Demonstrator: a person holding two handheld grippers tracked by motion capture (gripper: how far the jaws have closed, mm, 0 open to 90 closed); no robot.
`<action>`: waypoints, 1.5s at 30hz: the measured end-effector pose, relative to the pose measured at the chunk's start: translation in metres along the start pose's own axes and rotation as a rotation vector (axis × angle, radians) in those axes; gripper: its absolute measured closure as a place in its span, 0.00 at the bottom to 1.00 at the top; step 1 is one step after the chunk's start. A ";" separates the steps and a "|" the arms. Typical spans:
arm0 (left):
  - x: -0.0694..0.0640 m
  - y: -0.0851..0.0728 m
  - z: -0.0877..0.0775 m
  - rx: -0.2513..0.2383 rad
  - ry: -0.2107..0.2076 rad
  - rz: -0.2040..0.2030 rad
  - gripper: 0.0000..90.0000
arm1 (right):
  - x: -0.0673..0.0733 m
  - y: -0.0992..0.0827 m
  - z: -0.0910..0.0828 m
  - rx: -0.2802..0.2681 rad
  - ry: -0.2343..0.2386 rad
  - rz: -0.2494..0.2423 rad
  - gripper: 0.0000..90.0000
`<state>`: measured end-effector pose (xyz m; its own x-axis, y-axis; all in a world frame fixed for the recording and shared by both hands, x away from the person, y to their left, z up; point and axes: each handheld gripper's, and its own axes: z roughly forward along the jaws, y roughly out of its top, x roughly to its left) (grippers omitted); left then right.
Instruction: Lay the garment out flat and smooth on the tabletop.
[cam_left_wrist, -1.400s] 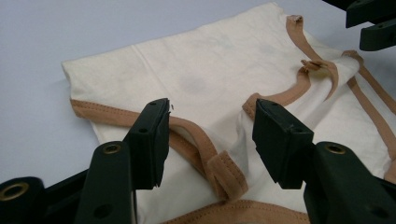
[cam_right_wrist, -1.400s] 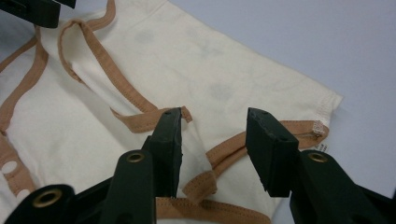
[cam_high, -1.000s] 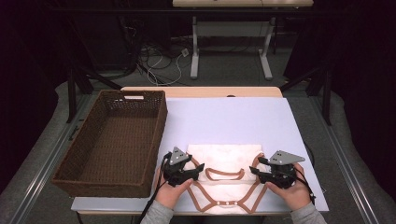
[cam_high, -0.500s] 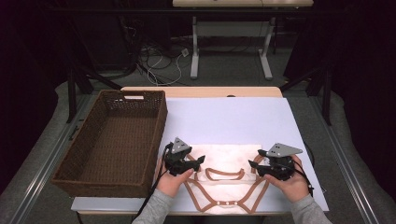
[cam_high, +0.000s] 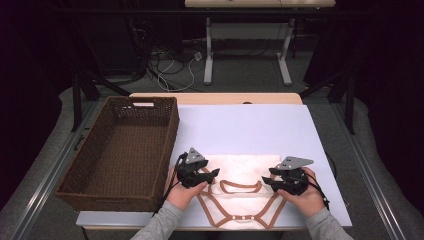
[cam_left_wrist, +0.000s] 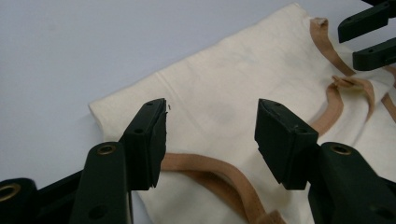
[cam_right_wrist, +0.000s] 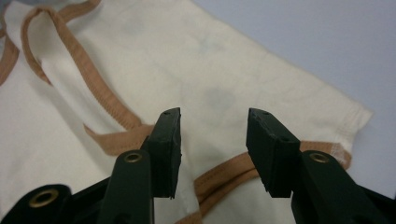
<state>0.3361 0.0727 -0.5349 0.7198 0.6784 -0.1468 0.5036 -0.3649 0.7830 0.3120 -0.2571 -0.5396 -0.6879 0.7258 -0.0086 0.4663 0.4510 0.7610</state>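
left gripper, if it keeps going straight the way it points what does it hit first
Probably the cream garment: the left gripper has open jaws aimed over it, nothing gripped. Farther along that line is the right gripper, though depth is unclear.

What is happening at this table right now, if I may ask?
A person works on a cream garment with brown trim, spread on the table beside a wicker basket. The left tool and right tool sit over its two sides, jaws apart and just closing, nothing pinched yet.
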 end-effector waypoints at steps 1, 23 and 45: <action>0.000 -0.002 0.000 -0.002 -0.007 0.006 0.50 | 0.001 -0.002 0.001 0.014 -0.001 0.000 0.62; -0.032 -0.029 -0.011 0.019 -0.155 0.105 0.51 | 0.020 -0.021 -0.009 0.078 0.083 -0.004 0.60; -0.046 -0.056 -0.023 0.080 -0.159 0.128 0.48 | 0.033 -0.035 -0.025 0.081 0.091 -0.064 0.63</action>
<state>0.2638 0.0767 -0.5586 0.8434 0.5165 -0.1478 0.4352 -0.4954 0.7518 0.2591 -0.2620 -0.5502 -0.7635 0.6458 0.0057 0.4604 0.5382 0.7060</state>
